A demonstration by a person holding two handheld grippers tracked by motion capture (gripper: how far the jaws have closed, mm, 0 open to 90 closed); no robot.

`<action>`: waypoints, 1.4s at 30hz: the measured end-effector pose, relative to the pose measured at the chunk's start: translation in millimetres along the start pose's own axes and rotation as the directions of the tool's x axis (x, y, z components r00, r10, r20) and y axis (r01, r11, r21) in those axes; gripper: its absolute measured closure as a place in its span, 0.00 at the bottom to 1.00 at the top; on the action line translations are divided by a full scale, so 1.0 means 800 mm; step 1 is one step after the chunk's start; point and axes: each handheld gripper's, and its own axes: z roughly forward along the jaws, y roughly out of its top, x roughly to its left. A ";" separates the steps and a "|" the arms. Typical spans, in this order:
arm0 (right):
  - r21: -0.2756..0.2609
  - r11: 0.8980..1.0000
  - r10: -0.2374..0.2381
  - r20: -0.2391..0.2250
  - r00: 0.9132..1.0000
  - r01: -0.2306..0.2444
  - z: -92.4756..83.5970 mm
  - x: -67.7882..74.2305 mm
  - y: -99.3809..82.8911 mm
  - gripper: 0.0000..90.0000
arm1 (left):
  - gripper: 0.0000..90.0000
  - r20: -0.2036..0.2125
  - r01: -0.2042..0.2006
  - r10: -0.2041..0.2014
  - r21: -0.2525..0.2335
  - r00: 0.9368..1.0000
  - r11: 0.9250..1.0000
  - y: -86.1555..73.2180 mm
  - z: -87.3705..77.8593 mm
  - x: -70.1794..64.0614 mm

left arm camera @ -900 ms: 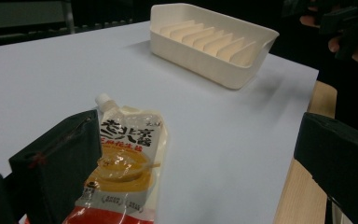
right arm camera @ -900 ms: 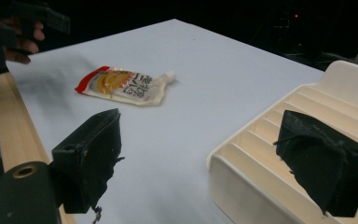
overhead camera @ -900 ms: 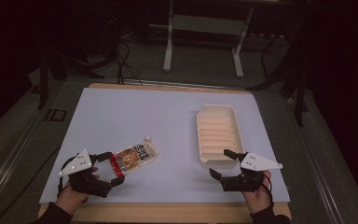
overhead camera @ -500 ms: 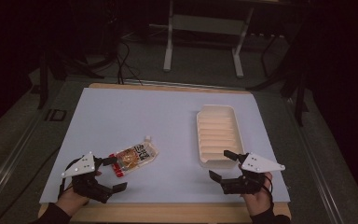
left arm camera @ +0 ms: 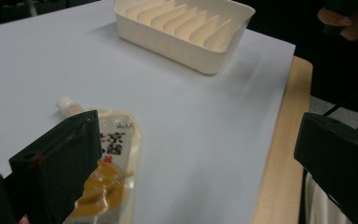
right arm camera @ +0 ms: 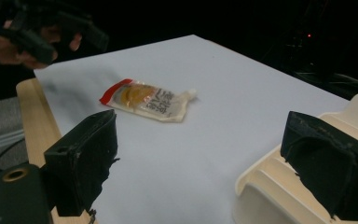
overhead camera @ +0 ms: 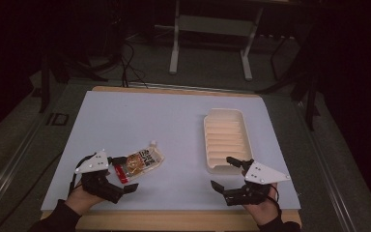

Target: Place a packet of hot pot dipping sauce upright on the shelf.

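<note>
A clear sauce pouch (overhead camera: 141, 161) with a red end and a white spout lies flat on the pale mat, left of centre. My left gripper (overhead camera: 124, 174) stands open at its red end, and one jaw is right beside that end. In the left gripper view the pouch (left arm camera: 109, 158) lies partly behind the left jaw, with my left gripper (left arm camera: 198, 126) wide open. A cream ribbed tray (overhead camera: 226, 140) sits on the right. My right gripper (overhead camera: 224, 172) is open just in front of the tray's near end, with nothing between its jaws. The right gripper view has the pouch (right arm camera: 149, 100) farther off.
The mat (overhead camera: 174, 121) lies on a wooden table whose front edge (overhead camera: 174, 220) runs under both hands. A metal stand (overhead camera: 210, 29) and cables are on the dark floor beyond. The tray's near corner (right arm camera: 265, 186) sits close to my right gripper (right arm camera: 200, 123).
My left gripper has shifted slightly by the pouch's red end, dipping toward the front edge and coming back. The pouch, the tray and the right gripper have stayed put.
</note>
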 end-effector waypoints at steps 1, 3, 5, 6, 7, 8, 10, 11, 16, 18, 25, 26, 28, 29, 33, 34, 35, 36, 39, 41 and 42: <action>0.004 1.000 -0.005 -0.001 1.000 0.005 0.001 0.001 0.000 0.12 | 0.01 0.003 -0.004 0.004 0.002 1.000 1.000 0.003 0.002 0.002; 0.005 1.000 -0.007 -0.005 1.000 0.007 0.001 0.001 0.000 0.12 | 0.01 -0.002 -0.020 0.020 0.015 1.000 1.000 0.010 0.006 0.007; 0.003 1.000 -0.001 -0.017 1.000 0.001 0.001 0.002 -0.001 0.12 | 0.01 -0.004 -0.021 0.021 0.024 1.000 0.999 0.015 0.010 0.013; 0.002 1.000 -0.002 -0.014 1.000 0.002 0.001 0.002 -0.001 0.12 | 0.01 -0.013 -0.024 0.024 0.024 1.000 0.999 0.018 0.013 0.016; -0.001 1.000 -0.003 -0.015 1.000 0.003 0.001 0.002 -0.001 0.12 | 0.01 -0.009 -0.025 0.025 0.026 1.000 0.999 0.020 0.015 0.019; -0.005 1.000 -0.001 -0.022 1.000 0.001 0.000 0.002 0.000 0.13 | 0.01 -0.015 -0.025 0.026 0.031 1.000 0.999 0.023 0.017 0.022; -0.014 1.000 0.000 -0.018 1.000 0.000 -0.001 0.003 0.000 0.13 | 0.01 -0.020 -0.023 0.024 0.031 1.000 0.999 0.027 0.021 0.029; -0.018 1.000 0.001 -0.023 1.000 -0.002 -0.001 0.002 0.001 0.13 | 0.01 -0.029 -0.029 0.030 0.036 0.999 0.999 0.029 0.024 0.031; -0.025 1.000 0.008 -0.018 1.000 -0.009 -0.001 0.002 0.000 0.13 | 0.01 -0.036 -0.034 0.036 0.060 0.999 0.998 0.037 0.036 0.044; -0.029 1.000 0.011 -0.016 1.000 -0.012 -0.001 0.002 0.000 0.13 | 0.01 -0.040 -0.035 0.038 0.067 0.998 0.997 0.040 0.040 0.050; -0.031 0.999 0.015 -0.029 0.999 -0.015 -0.001 0.002 -0.001 0.15 | 0.04 -0.048 -0.035 0.040 0.112 0.998 0.993 0.046 0.056 0.068; -0.033 0.999 0.015 -0.030 0.999 -0.016 -0.001 0.002 -0.001 0.15 | 0.06 -0.056 -0.039 0.046 0.119 0.997 0.992 0.047 0.059 0.070; -0.036 0.999 0.019 -0.028 0.999 -0.020 -0.002 0.002 0.000 0.15 | 0.06 -0.064 -0.037 0.047 0.138 0.997 0.990 0.048 0.065 0.075; -0.037 0.999 0.022 -0.024 0.999 -0.023 -0.002 0.002 0.000 0.15 | 0.07 -0.073 -0.042 0.053 0.148 0.996 0.988 0.049 0.069 0.077; -0.031 0.999 0.037 -0.021 0.999 -0.038 -0.002 -0.001 -0.003 0.15 | 0.12 -0.086 -0.052 0.070 0.198 0.994 0.979 0.049 0.080 0.087; -0.031 0.999 0.042 -0.025 0.999 -0.043 -0.002 -0.002 -0.003 0.15 | 0.15 -0.078 -0.049 0.066 0.205 0.995 0.978 0.048 0.083 0.091; -0.033 0.998 0.046 -0.028 0.999 -0.047 -0.002 -0.002 -0.003 0.15 | 0.15 -0.088 -0.043 0.064 0.219 0.994 0.975 0.048 0.087 0.094; -0.033 0.998 0.045 -0.028 0.999 -0.046 -0.002 -0.003 -0.003 0.15 | 0.16 -0.101 -0.041 0.067 0.239 0.993 0.970 0.047 0.090 0.096; -0.033 0.998 0.046 -0.031 0.998 -0.047 -0.002 -0.003 -0.003 0.15 | 0.22 -0.109 -0.032 0.062 0.261 0.992 0.965 0.044 0.097 0.104; -0.033 0.998 0.046 -0.032 0.998 -0.047 -0.002 -0.003 -0.004 0.15 | 0.27 -0.099 -0.023 0.052 0.269 0.994 0.963 0.041 0.102 0.109; -0.033 0.998 0.047 -0.033 0.998 -0.048 -0.002 -0.003 -0.004 0.15 | 0.29 -0.098 -0.016 0.044 0.276 0.994 0.961 0.040 0.105 0.111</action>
